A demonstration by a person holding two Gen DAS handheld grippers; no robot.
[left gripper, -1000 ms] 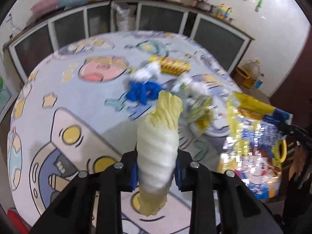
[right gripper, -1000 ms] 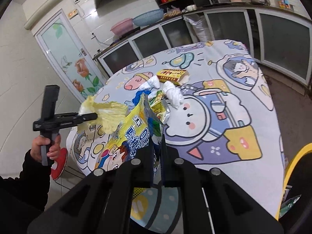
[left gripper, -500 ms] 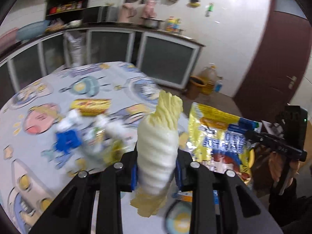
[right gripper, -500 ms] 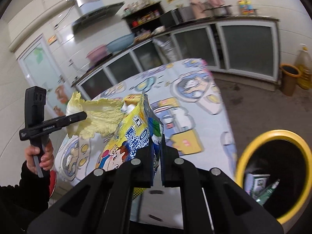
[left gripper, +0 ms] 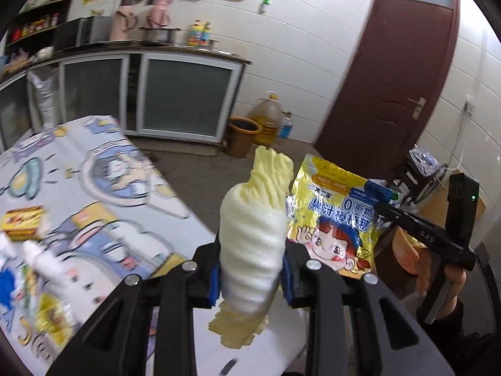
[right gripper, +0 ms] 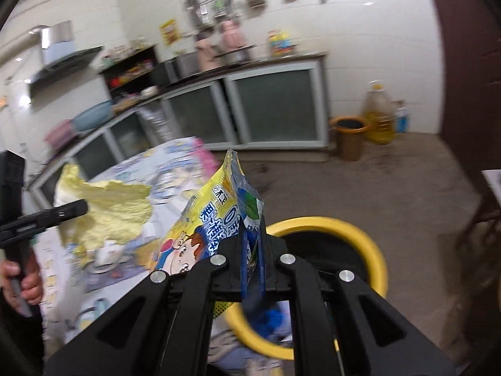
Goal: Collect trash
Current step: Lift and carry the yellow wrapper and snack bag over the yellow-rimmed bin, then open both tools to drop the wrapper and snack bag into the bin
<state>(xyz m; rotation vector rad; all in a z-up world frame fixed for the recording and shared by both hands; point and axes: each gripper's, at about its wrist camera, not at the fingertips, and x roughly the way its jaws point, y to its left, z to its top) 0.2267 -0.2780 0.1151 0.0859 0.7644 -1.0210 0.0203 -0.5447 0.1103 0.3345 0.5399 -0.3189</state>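
Both hands full of trash.
My left gripper [left gripper: 250, 277] clamps a cabbage leaf [left gripper: 253, 238]; right gripper [right gripper: 252, 269] pinches a candy bag [right gripper: 219, 216] above the yellow-rimmed bin [right gripper: 360, 241].

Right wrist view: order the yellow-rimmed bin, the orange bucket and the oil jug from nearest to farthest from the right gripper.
1. Yellow-rimmed bin, just beyond the right gripper, low right.
2. Orange bucket, across the floor by the cabinets.
3. Oil jug, right of the bucket at the wall; nearly level with it, seemingly slightly farther.

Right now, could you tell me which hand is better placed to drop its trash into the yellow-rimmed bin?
Right, probably. The right gripper holds the candy bag directly before the yellow-rimmed bin; the left gripper, holding the cabbage leaf, shows no bin.
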